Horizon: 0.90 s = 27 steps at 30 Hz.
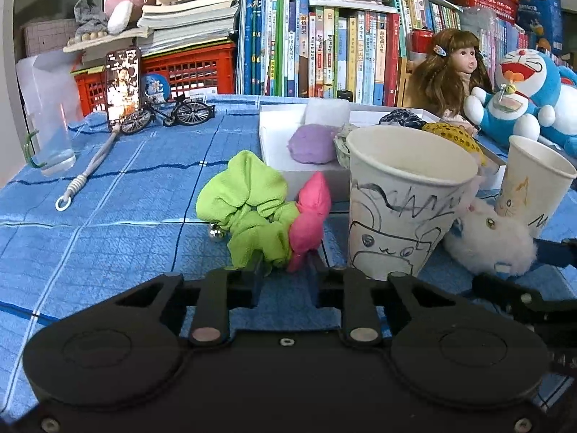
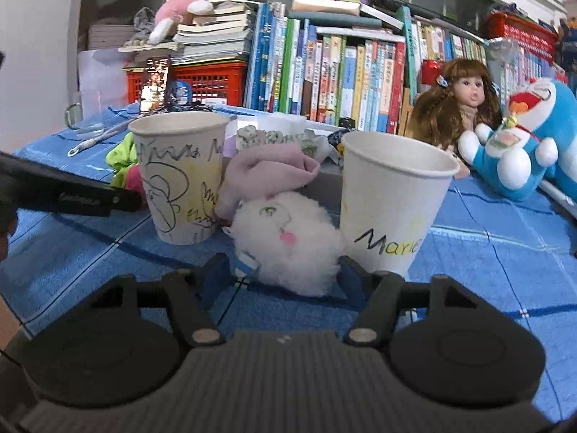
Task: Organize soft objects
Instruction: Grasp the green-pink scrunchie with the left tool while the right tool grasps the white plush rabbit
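Low in the middle of the left wrist view, a green and pink scrunchie [image 1: 263, 213] lies on the blue-clothed bench [image 1: 108, 216], just left of a scribbled paper cup [image 1: 400, 202]. The left tool [image 1: 285, 270] has pinched shut on the scrunchie's near edge. In the right wrist view a white fluffy toy [image 2: 288, 241] sits at center between that cup and a second cup [image 2: 389, 198]; the right tool [image 2: 285, 278] straddles it with its jaws apart and the pads not yet pressing. Both tools tilt gently downward toward the bench. This looks like the pick-up step: the next move probably calls for lifting the scrunchie clear, squeezing the toy, and carrying each to a cup or the white tray [image 1: 281, 133] behind.
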Available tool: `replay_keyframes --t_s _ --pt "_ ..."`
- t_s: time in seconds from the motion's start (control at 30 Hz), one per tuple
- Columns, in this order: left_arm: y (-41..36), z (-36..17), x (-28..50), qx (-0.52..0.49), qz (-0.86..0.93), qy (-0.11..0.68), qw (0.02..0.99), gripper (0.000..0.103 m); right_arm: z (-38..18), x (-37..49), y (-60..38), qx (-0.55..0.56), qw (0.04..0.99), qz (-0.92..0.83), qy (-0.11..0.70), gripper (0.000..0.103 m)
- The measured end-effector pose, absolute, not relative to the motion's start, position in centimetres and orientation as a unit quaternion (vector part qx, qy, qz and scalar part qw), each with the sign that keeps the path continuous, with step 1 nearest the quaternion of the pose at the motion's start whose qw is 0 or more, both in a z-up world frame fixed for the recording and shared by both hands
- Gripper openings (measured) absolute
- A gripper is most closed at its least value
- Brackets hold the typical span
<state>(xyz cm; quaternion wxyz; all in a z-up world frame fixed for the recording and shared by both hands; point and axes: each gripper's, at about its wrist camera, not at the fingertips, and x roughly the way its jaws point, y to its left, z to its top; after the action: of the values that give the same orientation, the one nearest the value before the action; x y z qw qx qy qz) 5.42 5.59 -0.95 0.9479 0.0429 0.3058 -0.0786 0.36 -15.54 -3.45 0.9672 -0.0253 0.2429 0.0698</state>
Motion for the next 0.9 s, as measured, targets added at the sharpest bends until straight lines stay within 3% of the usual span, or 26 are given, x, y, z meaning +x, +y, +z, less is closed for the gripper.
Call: replay_keyframes --t_s 0.1,0.23,0.57,0.8,0.83,0.9 --pt "5.8 -0.8 5.0 0.039 -0.078 0.306 0.948 0.021 -3.4 0.4 -15.8 -0.017 0.968 0.065 0.243 0.061" --pt "6.5 -0.5 3.8 0.03 -0.08 0.313 0.946 0.021 -3.3 0.2 -16.0 -0.01 0.968 0.066 0.243 0.054" --pt "7.2 0.2 -1.0 0.039 -0.114 0.333 0.935 0.027 -2.5 -2.8 -16.1 -0.037 0.966 0.079 0.245 0.052" --pt "7.4 0.8 -2.3 0.027 -0.115 0.323 0.939 0.048 -2.0 -5.6 -16.7 -0.043 0.964 0.097 0.245 0.06" --pt "7.4 0.8 -2.3 0.028 -0.113 0.32 0.94 0.052 -1.9 -5.7 -16.8 -0.038 0.966 0.097 0.238 0.068" --pt "7.3 1.0 -2.2 0.028 -0.103 0.309 0.945 0.059 -1.7 -5.4 -17.0 -0.031 0.969 0.094 0.227 0.073"
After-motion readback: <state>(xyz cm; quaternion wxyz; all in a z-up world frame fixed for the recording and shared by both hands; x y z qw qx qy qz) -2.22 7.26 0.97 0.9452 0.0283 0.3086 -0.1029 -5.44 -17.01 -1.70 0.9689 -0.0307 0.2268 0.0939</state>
